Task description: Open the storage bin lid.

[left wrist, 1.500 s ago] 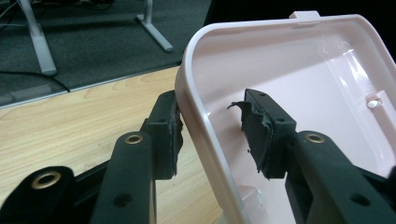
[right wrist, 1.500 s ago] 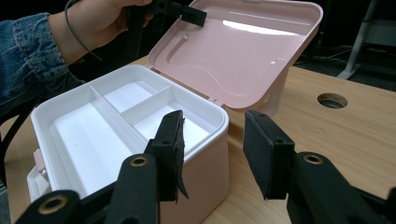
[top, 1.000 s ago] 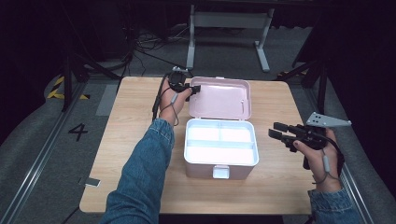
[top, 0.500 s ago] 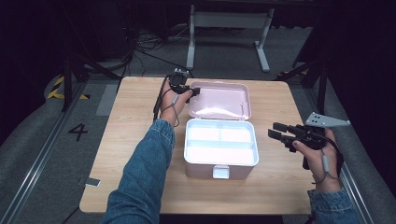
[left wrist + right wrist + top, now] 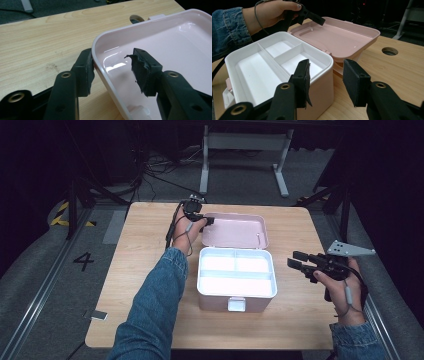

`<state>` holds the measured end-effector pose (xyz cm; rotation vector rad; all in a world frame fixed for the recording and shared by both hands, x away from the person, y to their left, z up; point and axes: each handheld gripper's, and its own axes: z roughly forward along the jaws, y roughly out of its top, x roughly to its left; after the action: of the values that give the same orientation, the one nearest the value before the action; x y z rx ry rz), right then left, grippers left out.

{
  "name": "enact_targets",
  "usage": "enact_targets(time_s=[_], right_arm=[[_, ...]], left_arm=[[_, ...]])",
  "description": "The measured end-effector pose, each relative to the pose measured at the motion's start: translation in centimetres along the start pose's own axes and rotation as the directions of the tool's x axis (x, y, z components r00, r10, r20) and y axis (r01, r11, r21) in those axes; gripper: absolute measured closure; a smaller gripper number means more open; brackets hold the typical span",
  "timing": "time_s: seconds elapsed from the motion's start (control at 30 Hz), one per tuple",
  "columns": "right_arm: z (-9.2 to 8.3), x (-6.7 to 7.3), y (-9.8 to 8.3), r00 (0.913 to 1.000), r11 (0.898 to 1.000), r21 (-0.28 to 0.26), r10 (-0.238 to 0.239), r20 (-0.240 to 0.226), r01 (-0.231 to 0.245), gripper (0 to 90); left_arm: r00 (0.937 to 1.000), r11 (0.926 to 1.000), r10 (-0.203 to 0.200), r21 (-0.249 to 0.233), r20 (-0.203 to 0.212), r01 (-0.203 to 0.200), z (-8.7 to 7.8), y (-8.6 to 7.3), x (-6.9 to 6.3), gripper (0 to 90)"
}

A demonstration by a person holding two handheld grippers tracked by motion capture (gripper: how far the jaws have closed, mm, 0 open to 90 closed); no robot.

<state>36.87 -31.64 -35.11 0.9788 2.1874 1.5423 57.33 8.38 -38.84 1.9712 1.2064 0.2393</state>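
Lid (image 5: 234, 230) now lies flat, hinged back behind the box (image 5: 236, 279); a second ago it was about the same, so little has shifted except the left gripper (image 5: 206, 220), whose jaws have just been opening. In the left gripper view the lid's corner rim (image 5: 100, 68) sits between the jaws: one pad (image 5: 86, 72) is right against the rim's outside, and the other pad (image 5: 141, 72) is clear of it, over the lid's inside. So the grip looks released or nearly so, about half open, holding nothing firmly.

Right gripper (image 5: 300, 260) has not moved: it hovers to the right of the box, well off it, jaws wide and empty, as the right gripper view confirms. Box stands mid-table (image 5: 150, 235), with its white divided tray (image 5: 269, 60) bare and its latch (image 5: 236, 304) on the near side.

Step in hand, as I judge it: the end of opening the box, letting go of the lid. Next move probably calls for the left gripper to back away from the lid corner without dragging it. After that, either gripper is free to reach into the tray or lift it out.
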Motion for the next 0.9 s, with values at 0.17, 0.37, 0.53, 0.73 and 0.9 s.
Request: enact_targets(time_s=[0.17, 0.37, 0.53, 0.73, 0.9], right_arm=[[0.1, -0.2, 0.3, 1.0, 1.0, -0.008, -0.004, 0.0, 0.004, 58.0], [1.6, -0.5, 1.2, 0.9994, 0.999, 0.002, -0.033, -0.014, 0.033, 56.5], [2.8, -0.6, 2.1, 0.9985, 0.999, 0.005, -0.045, -0.032, 0.045, 56.2], [3.4, -0.9, 2.8, 0.9981, 0.999, -0.002, -0.047, -0.04, 0.047, 55.1], [3.4, -1.4, 2.9, 0.9989, 0.999, 0.003, -0.036, -0.032, 0.036, 53.5]], left_arm=[[0.9989, 0.9989, 0.047, -0.005, -0.001, -0.047, -0.4, -0.2, -0.2, 40.8], [0.9944, 0.9933, 0.102, -0.051, -0.029, -0.103, -3.1, -0.2, -0.4, 33.1], [0.9878, 0.9827, 0.156, -0.102, 0.002, -0.155, -6.8, -0.3, -1.1, 32.9], [0.9739, 0.9637, 0.224, -0.158, 0.039, -0.215, -11.3, -1.0, -2.8, 31.8], [0.964, 0.9489, 0.259, -0.201, 0.059, -0.243, -14.6, -2.3, -4.0, 30.7]])
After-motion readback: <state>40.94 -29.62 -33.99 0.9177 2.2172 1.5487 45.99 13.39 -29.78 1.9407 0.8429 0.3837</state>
